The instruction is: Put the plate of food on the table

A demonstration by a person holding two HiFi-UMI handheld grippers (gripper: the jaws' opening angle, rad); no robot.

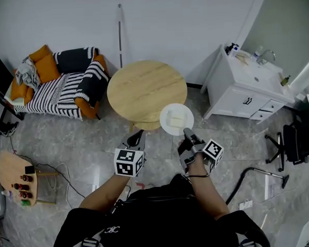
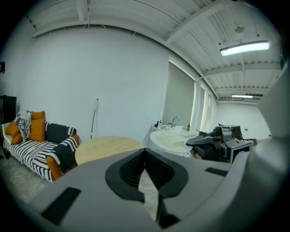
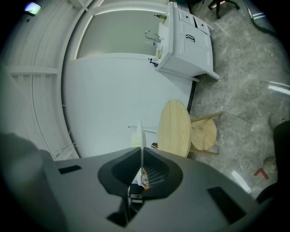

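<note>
Carry step: right tongs (image 1: 186, 131) clamp plate (image 1: 166, 126) rim, food (image 1: 177, 116) aboard, by table (image 1: 142, 85) near edge. Left tongs (image 1: 138, 134) closed, empty. Next: advance over table, lower level.

No legible text, label, brand or number in any view.

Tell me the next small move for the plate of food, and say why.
Probably carry the plate forward and to the left, further over the round table, before lowering it. The right gripper is shut on the plate's near rim. In the head view the plate lies only over the table's near right edge, partly past it. The wooden top looks bare, so there seems to be room.
</note>
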